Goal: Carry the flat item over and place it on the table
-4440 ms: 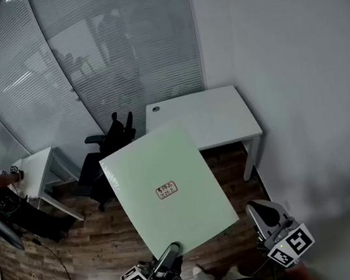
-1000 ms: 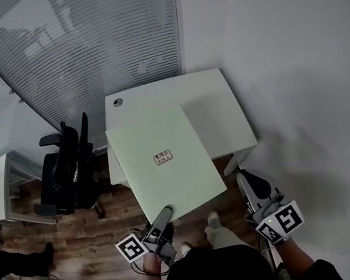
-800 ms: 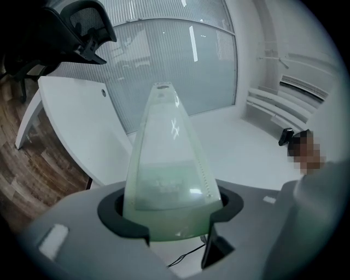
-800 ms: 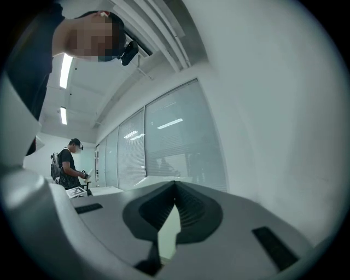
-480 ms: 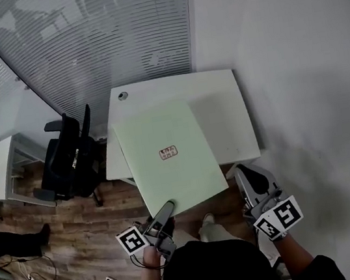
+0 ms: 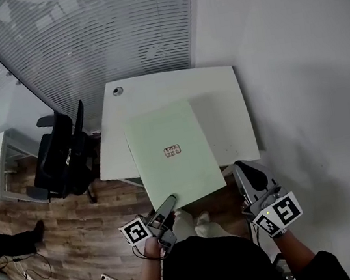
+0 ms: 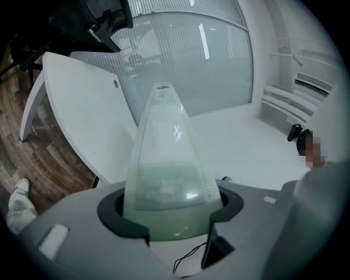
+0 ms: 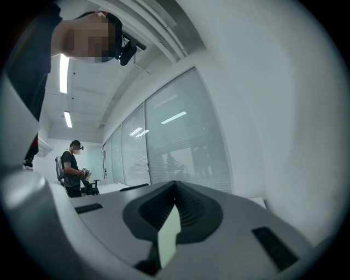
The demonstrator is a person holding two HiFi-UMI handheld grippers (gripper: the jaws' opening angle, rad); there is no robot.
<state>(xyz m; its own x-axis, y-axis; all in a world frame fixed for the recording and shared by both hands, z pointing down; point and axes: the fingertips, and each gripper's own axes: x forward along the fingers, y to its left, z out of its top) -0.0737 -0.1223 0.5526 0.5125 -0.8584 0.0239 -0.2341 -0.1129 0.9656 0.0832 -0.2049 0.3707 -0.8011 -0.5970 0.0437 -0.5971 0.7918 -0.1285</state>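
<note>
- the black office chair (image 6: 62, 157) is parked left of the white table (image 6: 220, 89), so it's out of the way and the table's near edge is free to walk up to.
- the left gripper (image 6: 168, 207) is clamped on the near edge of the pale green board (image 6: 170, 130). it's a one-edge pinch, so the board sticks out away from the person like a tray. in the left gripper view the board runs right through the jaws and out over the tabletop.
- the board's far part hangs over the near-left part of the table, and its near end pokes out past the table edge over the wood floor (image 6: 64, 232). its little label (image 6: 172, 150) faces up.
- there's a grey shadow on the tabletop just right of the board. i reckon it's floating above the surface and not set down yet, but i can't swear there's no contact.
- the right gripper (image 6: 245, 172) is near right, clear of the board, with its jaws together on nothing. it's just along for the ride.
- my guess for next: push the board further onto the table before letting go, or the overhang could tip it off.
</note>
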